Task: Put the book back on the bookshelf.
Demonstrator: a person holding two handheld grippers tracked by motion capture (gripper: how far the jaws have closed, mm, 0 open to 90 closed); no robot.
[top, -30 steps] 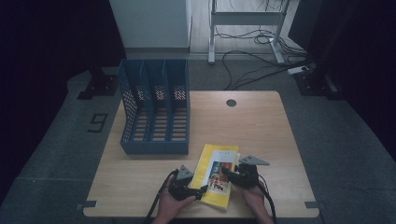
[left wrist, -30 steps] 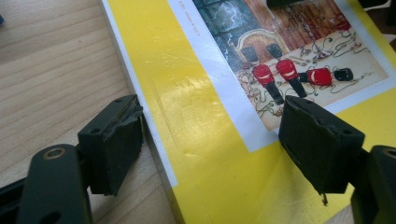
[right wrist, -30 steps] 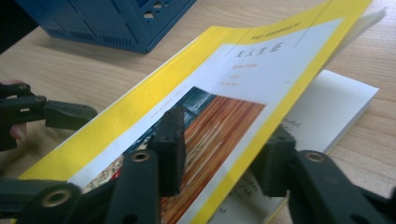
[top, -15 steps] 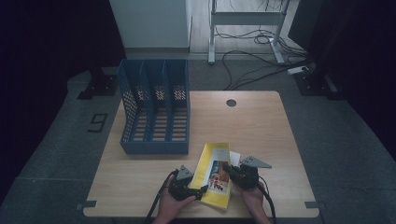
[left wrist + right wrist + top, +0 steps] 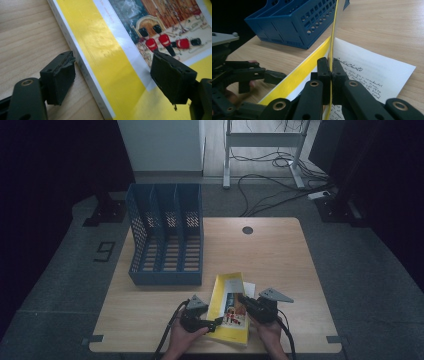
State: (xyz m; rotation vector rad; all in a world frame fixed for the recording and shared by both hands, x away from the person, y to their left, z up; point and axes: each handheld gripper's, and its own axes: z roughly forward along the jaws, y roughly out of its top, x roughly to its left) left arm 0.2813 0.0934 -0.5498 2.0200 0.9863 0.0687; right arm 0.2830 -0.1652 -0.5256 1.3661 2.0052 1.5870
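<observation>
A yellow book (image 5: pixel 226 320) with a picture of red-coated guards on its cover (image 5: pixel 100 50) lies near the table's front edge. My right gripper (image 5: pixel 243 301) (image 5: pixel 331 67) is shut on the free edge of the thin yellow cover (image 5: pixel 333 32); its jaws have just been closing on it. The cover stands raised, and a white page with handwriting (image 5: pixel 372 72) shows beneath it. My left gripper (image 5: pixel 216 323) (image 5: pixel 112 67) is open astride the book's left edge. One jaw is on the wood beside the page block, the other over the cover, and neither presses.
A blue three-slot file holder (image 5: pixel 167 240) (image 5: pixel 297 22) lies just behind the book to the left. The wooden table (image 5: pixel 280 255) has a round cable hole (image 5: pixel 247 230) at the back. Desk legs and cables lie on the floor beyond.
The right gripper's jaws have come together on the cover's edge, and that edge has lifted off the book. The left gripper has stayed in place.
</observation>
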